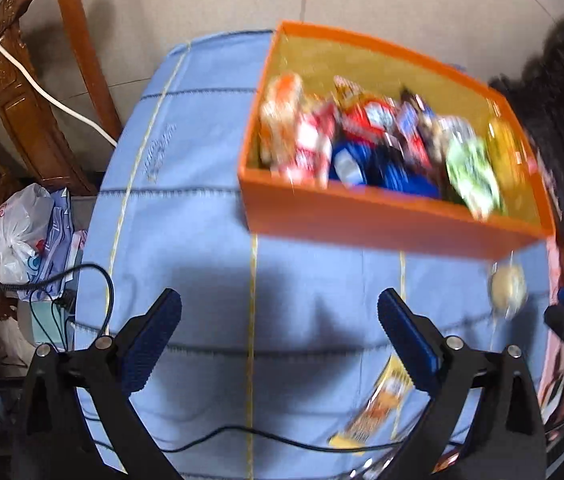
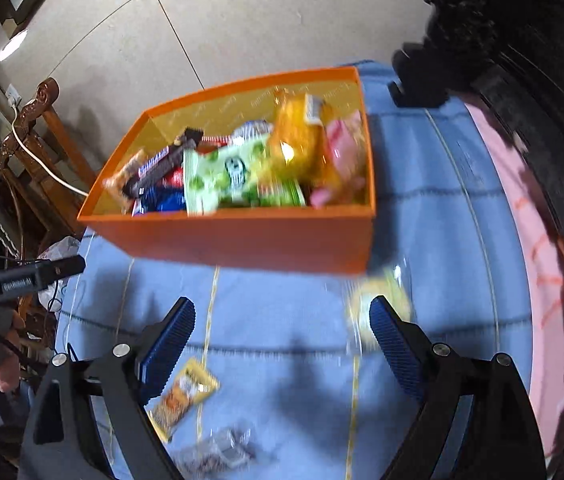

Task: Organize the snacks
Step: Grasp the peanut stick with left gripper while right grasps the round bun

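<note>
**Orange snack box on a blue cloth**

An orange box [image 2: 241, 236], packed with blurred snack packets, sits on a blue tablecloth [image 1: 185, 240]. Nearer the cameras lie loose snacks — a yellow packet [image 2: 183, 394] and a round pale one [image 1: 506, 284]. Left gripper [image 1: 279, 336] and right gripper [image 2: 282, 340] hover above the cloth, fingers spread wide, holding nothing.
</note>
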Available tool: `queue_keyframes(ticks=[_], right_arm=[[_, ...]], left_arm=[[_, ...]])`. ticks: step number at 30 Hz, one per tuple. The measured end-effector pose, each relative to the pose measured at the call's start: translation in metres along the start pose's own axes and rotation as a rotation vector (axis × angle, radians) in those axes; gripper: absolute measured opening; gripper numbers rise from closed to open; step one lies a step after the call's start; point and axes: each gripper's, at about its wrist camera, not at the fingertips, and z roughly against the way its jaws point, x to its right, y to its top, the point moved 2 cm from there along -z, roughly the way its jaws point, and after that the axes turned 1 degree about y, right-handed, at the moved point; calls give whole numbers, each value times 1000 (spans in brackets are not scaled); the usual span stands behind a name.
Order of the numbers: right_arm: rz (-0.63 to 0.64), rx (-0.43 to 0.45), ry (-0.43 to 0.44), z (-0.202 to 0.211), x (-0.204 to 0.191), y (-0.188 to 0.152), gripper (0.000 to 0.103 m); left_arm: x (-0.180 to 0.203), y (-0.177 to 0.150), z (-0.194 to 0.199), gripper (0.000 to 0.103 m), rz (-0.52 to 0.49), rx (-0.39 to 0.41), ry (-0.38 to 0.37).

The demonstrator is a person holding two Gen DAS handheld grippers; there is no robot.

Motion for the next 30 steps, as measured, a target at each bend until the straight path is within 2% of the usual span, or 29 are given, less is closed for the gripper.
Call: queue_keyframes(ticks=[12, 16, 22, 26, 30], right_arm=[[-7, -91, -21, 11, -6, -92, 93], [2, -95, -83, 12, -1, -113, 93], [-11, -9, -247, 19, 27, -97, 93], [11, 12, -293, 7, 39, -73, 93], [106, 13, -345, -24, 37, -41, 93]], left_arm=[[59, -85, -16, 96, -218, -113, -27], [65, -102, -19, 96, -249, -143, -28], [63, -115, -16, 96, -251, -150, -34], [53, -114, -17, 96, -229, -152, -36], [46, -113, -19, 96, -214, -159, -34]])
